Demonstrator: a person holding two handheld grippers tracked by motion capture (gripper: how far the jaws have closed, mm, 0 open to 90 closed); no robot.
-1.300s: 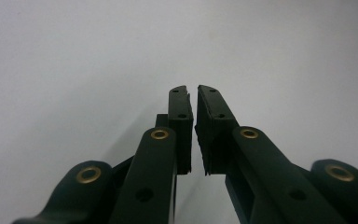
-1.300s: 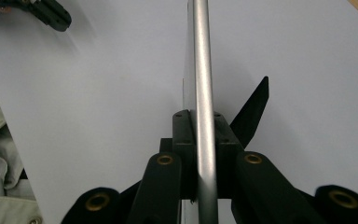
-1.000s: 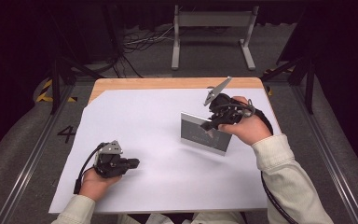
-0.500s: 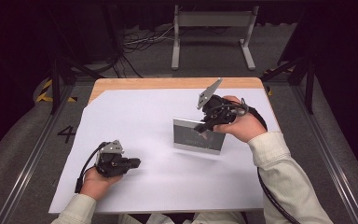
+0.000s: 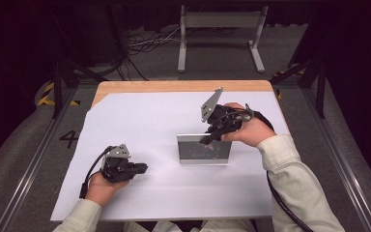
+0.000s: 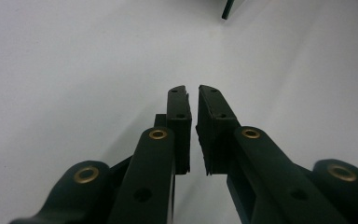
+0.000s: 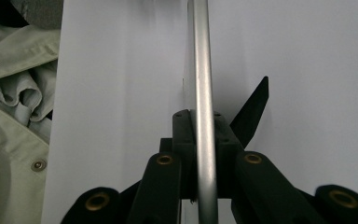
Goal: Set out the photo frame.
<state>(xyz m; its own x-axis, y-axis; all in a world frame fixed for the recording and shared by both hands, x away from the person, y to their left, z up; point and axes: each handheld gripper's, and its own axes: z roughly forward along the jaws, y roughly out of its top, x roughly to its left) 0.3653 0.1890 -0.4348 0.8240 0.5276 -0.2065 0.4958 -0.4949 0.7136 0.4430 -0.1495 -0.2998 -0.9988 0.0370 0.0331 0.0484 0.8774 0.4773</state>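
Frame (image 5: 205,151): stood upright on its long edge, mid-right of the bench (image 5: 140,121); long axis ran left-right, face toward the person.
Right tongs (image 5: 207,140): clamped on frame's top edge.
Left tongs (image 5: 142,168): just been opening, narrow gap, nothing between.

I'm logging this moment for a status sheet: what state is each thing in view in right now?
Picture frame: upright on the white sheet, its silver top edge gripped.
Frame's black prop: folded out behind it.
Right hand-held gripper: shut on the frame's edge.
Left hand-held gripper: jaws slightly apart, just been opening, nothing between them.
White sheet: flat on the table.
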